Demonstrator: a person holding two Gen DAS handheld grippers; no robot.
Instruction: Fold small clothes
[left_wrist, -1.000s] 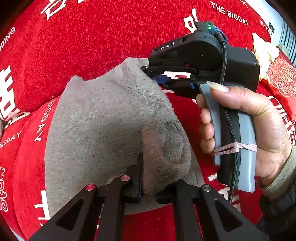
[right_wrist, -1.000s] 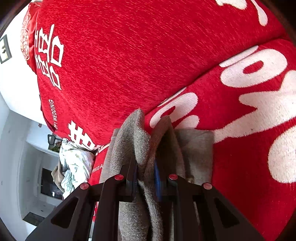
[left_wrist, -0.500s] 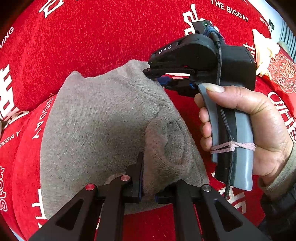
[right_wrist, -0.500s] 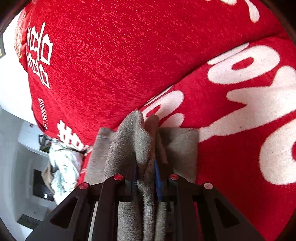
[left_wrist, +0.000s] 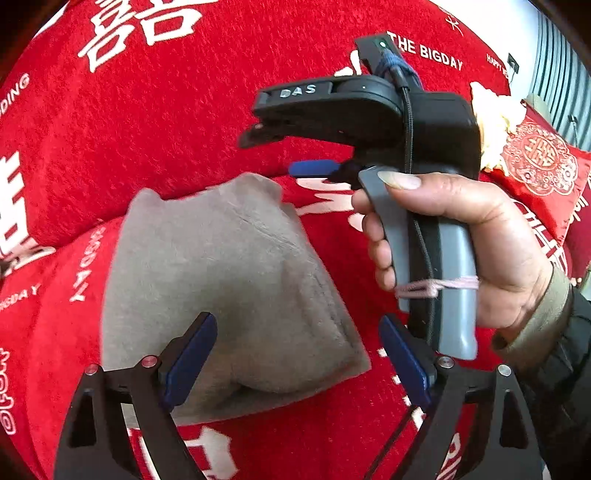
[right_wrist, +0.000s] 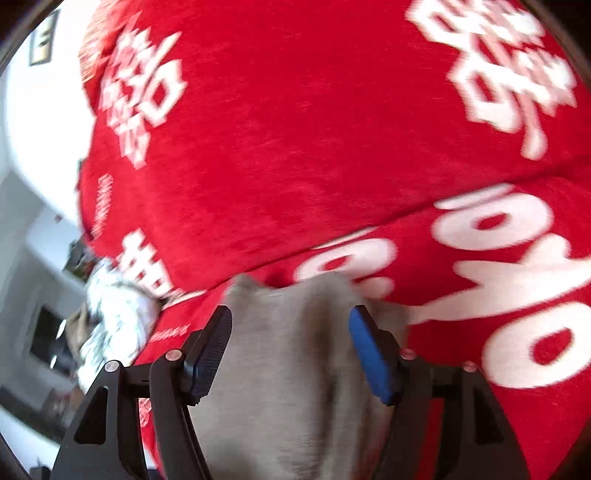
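Both grippers' fingers (left_wrist: 190, 354) (just parted) straddle the grey garment (left_wrist: 221, 280).

Left gripper (left_wrist: 295, 343): jaws just opened wide, pads clear of cloth.
Grey garment (left_wrist: 229, 280): folded, lying on red cover (left_wrist: 147, 122).
Right gripper (left_wrist: 273, 151): held above garment's far edge, hand (left_wrist: 461, 243) on grip.

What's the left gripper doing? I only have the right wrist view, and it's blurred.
Observer: The left gripper is open. Its jaws have just been opening and no longer pinch the folded grey knit cloth.
Operator: Cloth lying flat?
Observer: Folded on the red printed cover, with a soft ridge at the near edge.
Operator: My gripper clear of it?
Observer: Yes. A hand holds the right gripper above the cloth's far corner, nothing between its jaws.
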